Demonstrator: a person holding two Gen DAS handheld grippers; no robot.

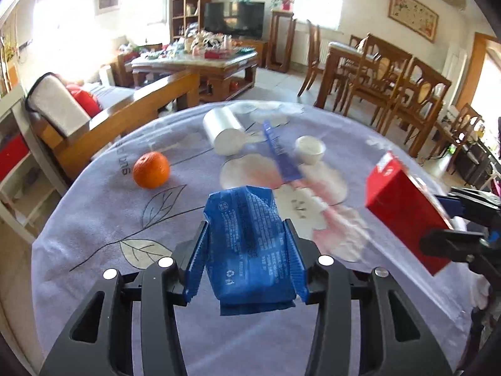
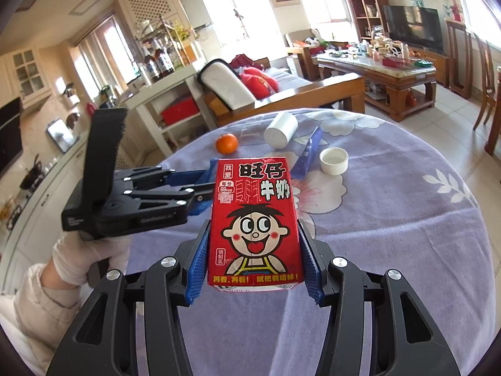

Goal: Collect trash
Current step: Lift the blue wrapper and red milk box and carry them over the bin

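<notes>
My left gripper [image 1: 247, 235] is shut on a crumpled blue wrapper [image 1: 247, 244] and holds it above the table. My right gripper [image 2: 253, 228] is shut on a red milk carton [image 2: 255, 219] with a cartoon face; the carton also shows at the right of the left wrist view [image 1: 404, 210]. The left gripper shows in the right wrist view [image 2: 200, 194], just left of the carton. On the table lie a blue sachet [image 1: 280, 153] [image 2: 308, 153], a white cap [image 1: 310, 148] [image 2: 333, 160], a white roll [image 1: 224, 130] [image 2: 280, 133] and an orange [image 1: 151, 169] [image 2: 226, 143].
The round table has a lilac flowered cloth [image 1: 125, 219] [image 2: 391, 235]. Beyond it stand a wooden sofa [image 1: 125, 106], a cluttered coffee table [image 1: 200, 62] and dining chairs [image 1: 391, 84]. A white counter with shelves [image 2: 162, 100] stands to the left.
</notes>
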